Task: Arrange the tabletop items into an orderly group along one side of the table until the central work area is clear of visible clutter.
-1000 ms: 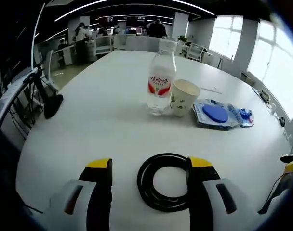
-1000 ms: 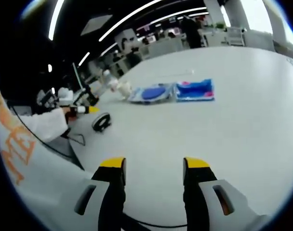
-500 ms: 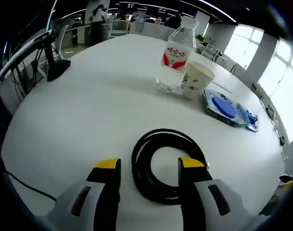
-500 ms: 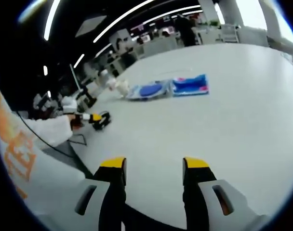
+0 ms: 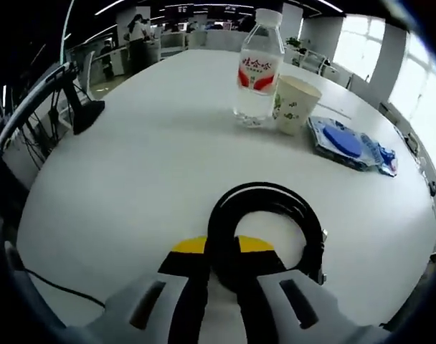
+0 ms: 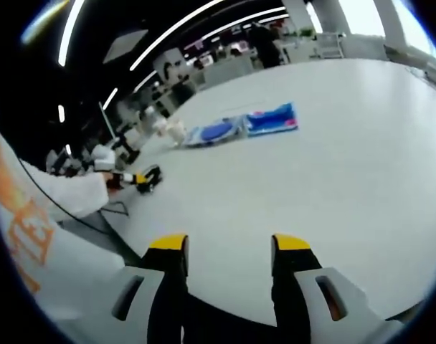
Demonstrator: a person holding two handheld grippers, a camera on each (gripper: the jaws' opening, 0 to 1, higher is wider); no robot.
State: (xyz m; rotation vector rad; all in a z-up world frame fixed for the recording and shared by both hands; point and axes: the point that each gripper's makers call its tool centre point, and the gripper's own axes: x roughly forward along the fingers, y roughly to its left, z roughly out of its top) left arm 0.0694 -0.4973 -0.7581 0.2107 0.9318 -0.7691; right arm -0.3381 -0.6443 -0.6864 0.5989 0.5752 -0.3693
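Since a moment ago the left gripper [image 5: 221, 247] has closed: its yellow-tipped jaws, which stood apart on both sides of the black cable coil [image 5: 264, 233], are now pressed together on the near part of the coil. The coil lies flat on the white table [image 5: 132, 165], close to the near edge. Farther on stands a clear water bottle [image 5: 257, 72] with a red label, and a paper cup [image 5: 293, 104] is just beside it on the right. More to the right lies a blue packet [image 5: 343, 143]. In the right gripper view, the right gripper [image 6: 225, 247] hangs over bare table with its jaws apart and nothing between them. Far to the left, the left gripper [image 6: 135, 179] shows at the coil, held by a white sleeve [image 6: 64, 197]. Beyond lie two blue packets [image 6: 247, 123].
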